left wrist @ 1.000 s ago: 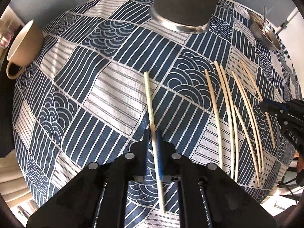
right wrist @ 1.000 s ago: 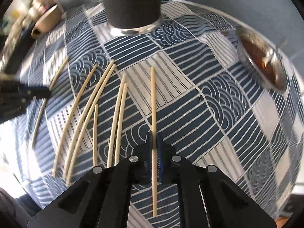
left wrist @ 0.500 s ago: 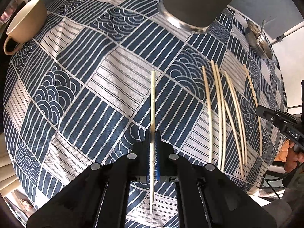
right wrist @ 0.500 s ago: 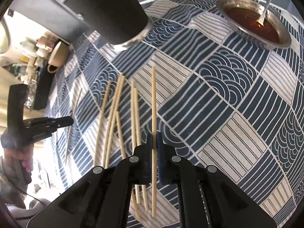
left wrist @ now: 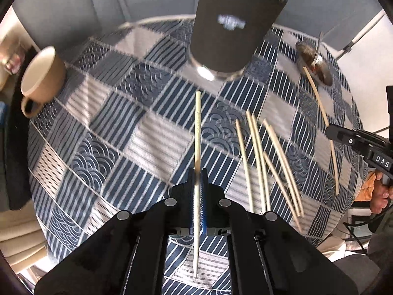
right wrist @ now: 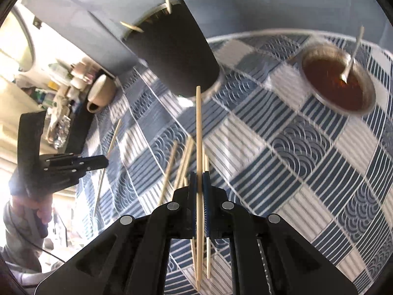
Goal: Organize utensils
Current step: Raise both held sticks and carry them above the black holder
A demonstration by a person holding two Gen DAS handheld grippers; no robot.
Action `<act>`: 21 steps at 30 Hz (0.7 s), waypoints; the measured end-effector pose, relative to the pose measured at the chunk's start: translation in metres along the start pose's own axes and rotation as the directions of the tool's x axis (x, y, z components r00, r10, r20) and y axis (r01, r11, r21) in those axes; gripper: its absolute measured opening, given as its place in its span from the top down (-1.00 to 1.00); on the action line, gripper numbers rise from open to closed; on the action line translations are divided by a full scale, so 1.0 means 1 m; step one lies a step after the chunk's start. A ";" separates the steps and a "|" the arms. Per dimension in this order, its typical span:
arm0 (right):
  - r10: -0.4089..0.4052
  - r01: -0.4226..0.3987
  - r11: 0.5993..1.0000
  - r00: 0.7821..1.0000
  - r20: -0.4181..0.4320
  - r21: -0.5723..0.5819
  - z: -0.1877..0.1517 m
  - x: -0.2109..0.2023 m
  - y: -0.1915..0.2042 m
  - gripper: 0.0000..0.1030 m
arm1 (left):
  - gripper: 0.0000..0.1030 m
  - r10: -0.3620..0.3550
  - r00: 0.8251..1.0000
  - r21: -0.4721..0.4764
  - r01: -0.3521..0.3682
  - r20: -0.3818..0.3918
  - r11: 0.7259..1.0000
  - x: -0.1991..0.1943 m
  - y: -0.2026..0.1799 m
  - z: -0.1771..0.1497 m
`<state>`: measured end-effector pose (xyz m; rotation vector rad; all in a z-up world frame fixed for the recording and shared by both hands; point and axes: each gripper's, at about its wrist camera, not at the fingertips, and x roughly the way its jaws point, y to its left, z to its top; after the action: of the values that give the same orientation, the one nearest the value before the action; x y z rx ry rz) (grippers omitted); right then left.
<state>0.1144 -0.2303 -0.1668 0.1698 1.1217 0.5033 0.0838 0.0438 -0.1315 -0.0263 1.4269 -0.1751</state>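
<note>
Two pale wooden chopsticks, one (left wrist: 197, 147) clamped in the left hand-held gripper (left wrist: 197, 184) and one (right wrist: 199, 152) in the right hand-held gripper (right wrist: 199, 186), have been lifted off the patterned tabletop (left wrist: 147, 145) toward the tall black cylindrical holder (left wrist: 233, 24), so dropping in seems next.

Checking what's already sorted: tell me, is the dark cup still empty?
No: in the right wrist view, chopstick tips poke above the rim of the dark cup.

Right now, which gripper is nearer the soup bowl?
Right. The right gripper is beside the soup bowl; the left gripper is across the loose chopsticks.
</note>
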 end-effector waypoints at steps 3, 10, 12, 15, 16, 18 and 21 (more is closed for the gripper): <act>0.020 -0.020 1.000 0.999 0.035 -0.018 0.010 -0.010 0.007 0.91 | 0.91 0.001 1.000 0.010 -0.001 0.028 1.000 -0.013 -0.007 0.013; 0.062 -0.055 0.996 0.993 0.101 -0.071 0.039 -0.032 0.025 0.91 | 0.91 0.002 0.995 0.006 -0.003 0.097 1.000 -0.038 -0.016 0.046; 0.065 -0.053 0.993 0.991 0.119 -0.105 0.048 -0.038 0.033 0.91 | 0.91 -0.004 0.993 0.018 0.002 0.116 1.000 -0.045 -0.020 0.053; 0.074 -0.052 0.988 0.986 0.151 -0.143 0.063 -0.047 0.043 0.91 | 0.91 -0.002 0.989 0.032 -0.002 0.149 0.999 -0.059 -0.020 0.065; 0.073 -0.047 0.987 0.984 0.163 -0.155 0.069 -0.050 0.046 0.91 | 0.91 -0.003 0.988 0.034 -0.002 0.157 0.999 -0.063 -0.020 0.068; 0.079 -0.047 0.984 0.980 0.181 -0.174 0.078 -0.054 0.053 0.91 | 0.91 0.003 0.984 0.034 -0.009 0.176 0.999 -0.071 -0.020 0.077; 0.087 -0.046 0.979 0.975 0.203 -0.199 0.092 -0.058 0.059 0.90 | 0.91 0.008 0.982 0.027 -0.013 0.191 1.000 -0.080 -0.019 0.091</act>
<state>0.1598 -0.1950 -0.0570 0.0890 0.8566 0.6356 0.1610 0.0281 -0.0376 -0.0125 1.2326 -0.1791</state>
